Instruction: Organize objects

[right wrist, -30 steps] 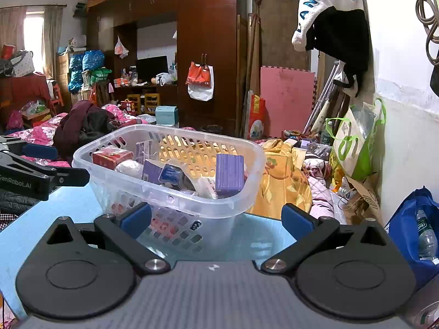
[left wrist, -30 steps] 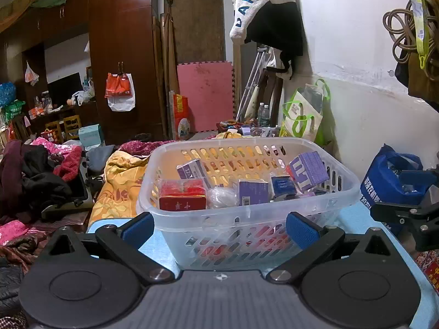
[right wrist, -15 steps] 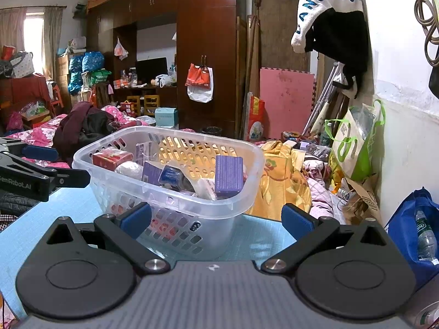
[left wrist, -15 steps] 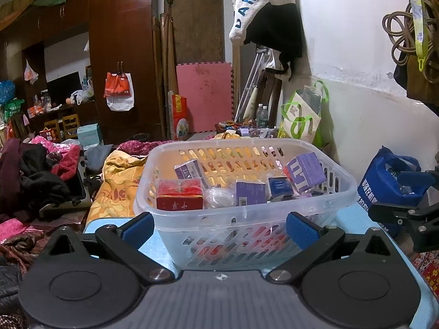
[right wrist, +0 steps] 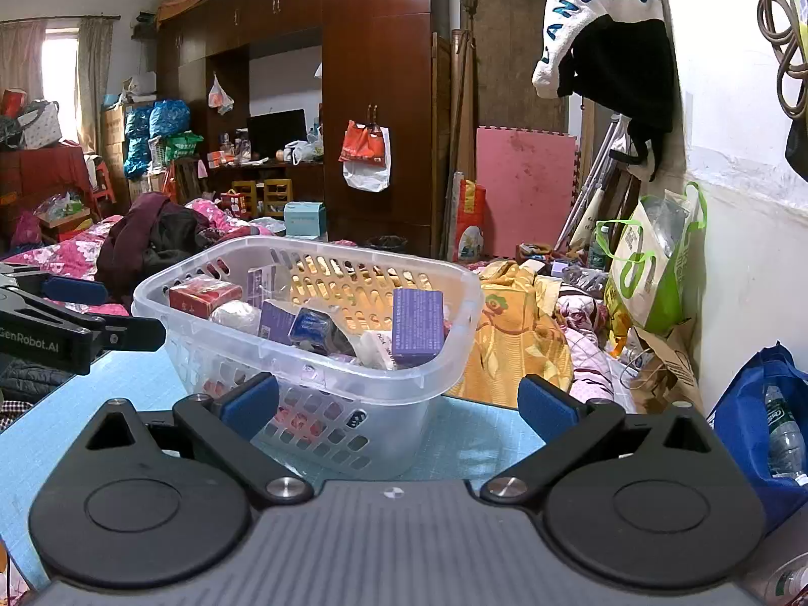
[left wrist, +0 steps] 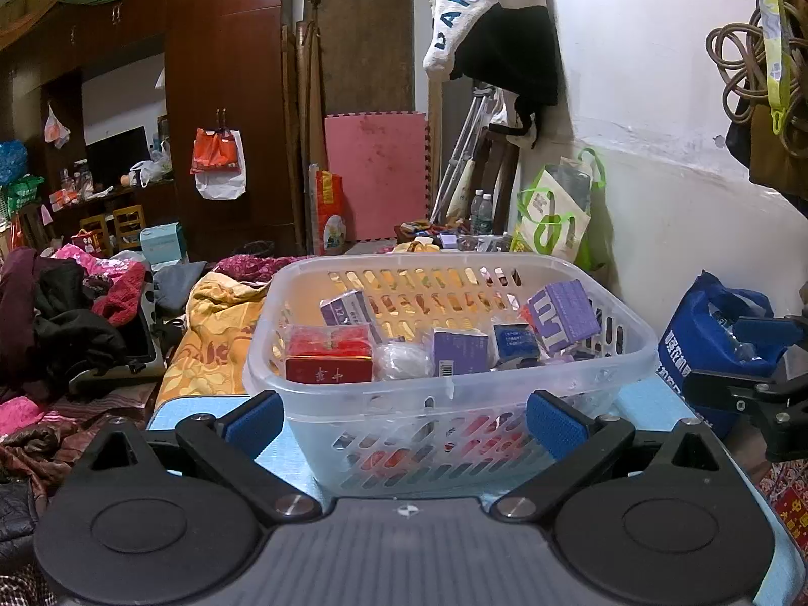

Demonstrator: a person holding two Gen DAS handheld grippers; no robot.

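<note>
A clear plastic basket (left wrist: 353,404) (right wrist: 449,353) stands on a light blue table (left wrist: 166,416) (right wrist: 480,439). Inside lie a red box (left wrist: 328,366) (right wrist: 204,298), several purple boxes (left wrist: 563,313) (right wrist: 416,323), a small blue box (left wrist: 515,341) (right wrist: 310,325) and a clear wrapped bundle (left wrist: 401,358). My left gripper (left wrist: 404,421) is open just in front of the basket, holding nothing. My right gripper (right wrist: 396,401) is open at the basket's near right corner, also with nothing between its pads. Each gripper shows at the edge of the other's view.
Beyond the table a bed carries a yellow quilt (left wrist: 217,338) (right wrist: 510,343) and heaped clothes (left wrist: 76,313). A blue bag (left wrist: 707,333) (right wrist: 757,419) with a water bottle sits by the white wall at right. Dark wardrobes (left wrist: 227,101) line the far side.
Both grippers have drawn back slightly from the basket; it sits a little lower and farther in both views. Both stay open.
</note>
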